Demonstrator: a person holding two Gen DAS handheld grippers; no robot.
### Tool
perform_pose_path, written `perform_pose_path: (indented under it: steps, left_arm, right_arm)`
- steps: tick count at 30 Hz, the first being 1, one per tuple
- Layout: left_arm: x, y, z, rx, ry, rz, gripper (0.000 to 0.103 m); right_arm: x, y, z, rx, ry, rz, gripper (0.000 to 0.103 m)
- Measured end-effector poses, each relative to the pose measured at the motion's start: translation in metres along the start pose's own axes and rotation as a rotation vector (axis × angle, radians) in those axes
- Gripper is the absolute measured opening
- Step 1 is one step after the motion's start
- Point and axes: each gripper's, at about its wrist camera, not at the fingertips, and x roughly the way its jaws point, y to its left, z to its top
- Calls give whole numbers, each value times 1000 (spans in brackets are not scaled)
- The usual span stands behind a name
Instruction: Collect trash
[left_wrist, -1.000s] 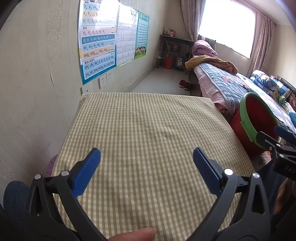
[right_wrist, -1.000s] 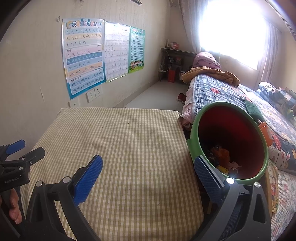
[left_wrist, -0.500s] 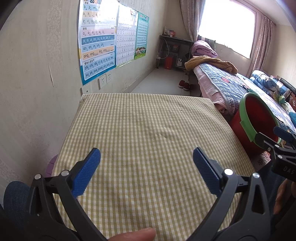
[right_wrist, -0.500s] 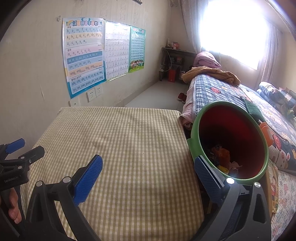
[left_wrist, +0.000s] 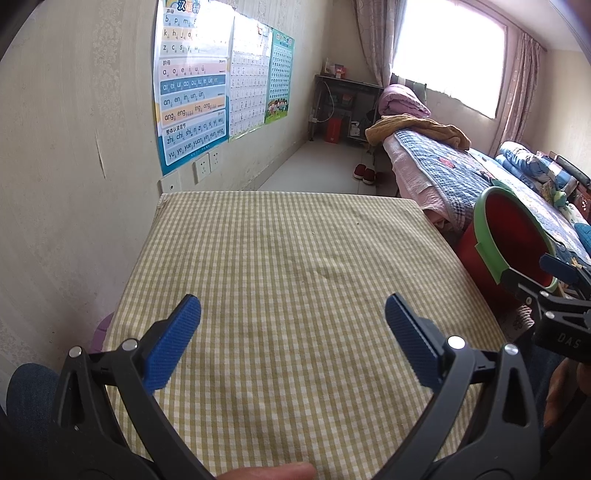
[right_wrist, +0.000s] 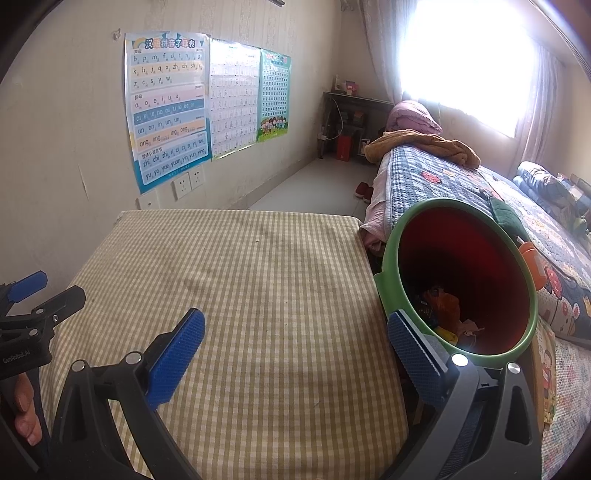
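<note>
**Tabletop bare; trash in bin**

Yellow-checked tablecloth (left_wrist: 295, 280) shows no litter. Left gripper (left_wrist: 291, 332) and right gripper (right_wrist: 295, 343) both spread, empty. Wrappers (right_wrist: 443, 314) lie inside red green-rimmed bin (right_wrist: 391, 280). Judgement: scan table edges before finishing.

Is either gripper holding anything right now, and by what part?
Nothing is held. The left gripper and right gripper are both open and empty above the yellow checked tablecloth.
</note>
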Motion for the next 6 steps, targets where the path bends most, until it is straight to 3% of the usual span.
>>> perform_pose_path:
  steps: [6]
  left_arm:
    - [2, 1, 0, -1, 9, 15, 98]
  right_arm:
    - [2, 1, -1, -4, 5, 0, 96]
